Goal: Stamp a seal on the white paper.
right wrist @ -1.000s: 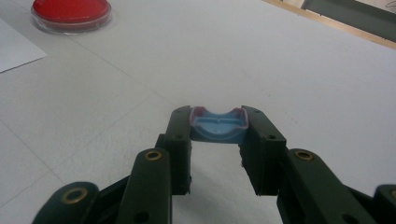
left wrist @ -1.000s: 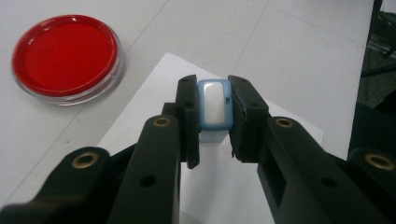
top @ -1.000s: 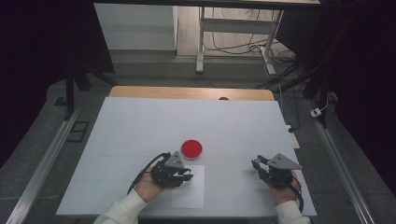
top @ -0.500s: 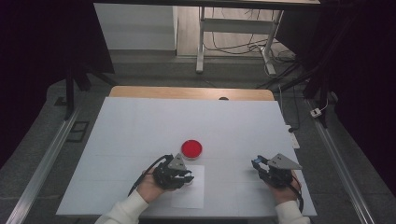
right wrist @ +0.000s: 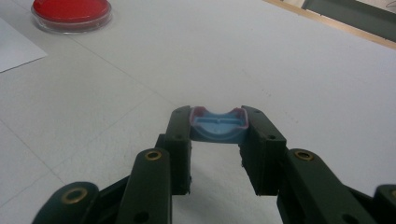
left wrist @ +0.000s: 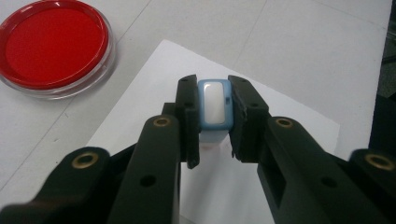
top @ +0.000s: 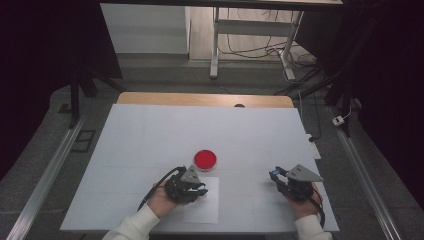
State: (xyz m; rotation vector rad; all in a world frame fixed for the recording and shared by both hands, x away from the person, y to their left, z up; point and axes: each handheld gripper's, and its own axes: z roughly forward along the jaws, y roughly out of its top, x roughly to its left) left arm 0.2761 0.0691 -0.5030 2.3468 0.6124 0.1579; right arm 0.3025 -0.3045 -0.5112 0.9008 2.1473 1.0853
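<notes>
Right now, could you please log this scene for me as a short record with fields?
left gripper: shut on a small blue stamp, over the white paper
right gripper: shut on a blue cap, above the table
red ink pad: round, on the table beyond the paper
hands: one on each gripper
</notes>
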